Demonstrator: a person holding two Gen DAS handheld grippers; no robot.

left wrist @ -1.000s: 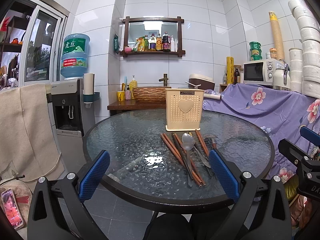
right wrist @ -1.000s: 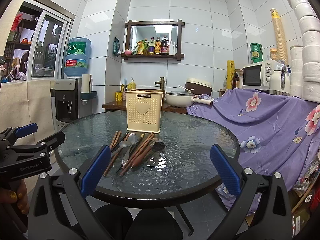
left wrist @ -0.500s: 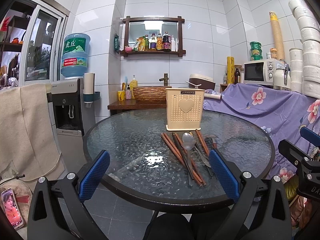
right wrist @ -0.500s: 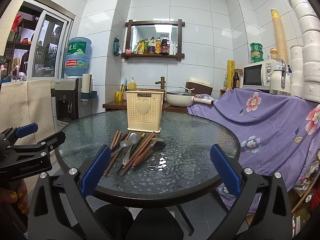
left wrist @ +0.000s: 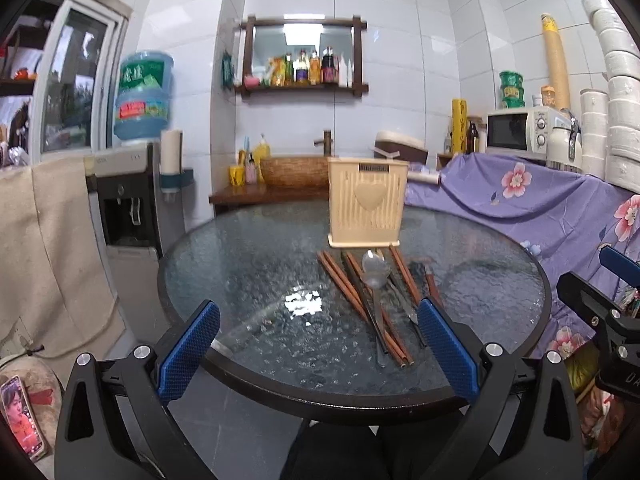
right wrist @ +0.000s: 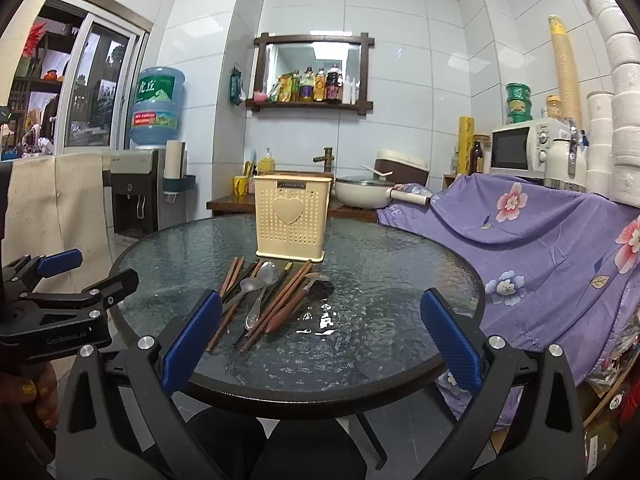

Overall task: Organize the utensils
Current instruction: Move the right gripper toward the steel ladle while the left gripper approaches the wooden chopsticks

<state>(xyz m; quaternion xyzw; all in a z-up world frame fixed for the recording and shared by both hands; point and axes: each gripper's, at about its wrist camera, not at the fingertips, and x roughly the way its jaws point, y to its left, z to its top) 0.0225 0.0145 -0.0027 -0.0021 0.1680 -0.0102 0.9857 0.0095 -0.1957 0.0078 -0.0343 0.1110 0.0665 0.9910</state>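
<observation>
We held both grippers spread wide and empty, their blue ribbed pads on black plastic arms framing the near edge of the round, dark-rimmed table [right wrist: 420, 380] with its pebbled glass top. The left gripper [left wrist: 318, 354] hung just short of that rim, and so did the right gripper [right wrist: 320, 344].

Ahead of both stood the cream perforated plastic utensil holder [right wrist: 292, 220] with a raised heart on its face, upright on the glass. Between it and our pads lay the loose pile of utensils: reddish-brown wooden chopsticks [left wrist: 344, 286], a shiny metal spoon [right wrist: 260, 288] and a dark ladle with a brown wooden handle [right wrist: 308, 294], overlapping one another. From the left gripper the pile sat ahead and to the right, its near ends close to the right pad; from the right gripper it sat ahead and to the left, reaching toward the left pad.

Beyond the table rose glossy white tiled walls, a dark wood-framed mirror shelf [right wrist: 314, 72] with bottles, a water dispenser [right wrist: 140, 188] with a blue bottle, a white microwave [right wrist: 524, 148], and a purple floral cloth [right wrist: 540, 240] draped at the right.
</observation>
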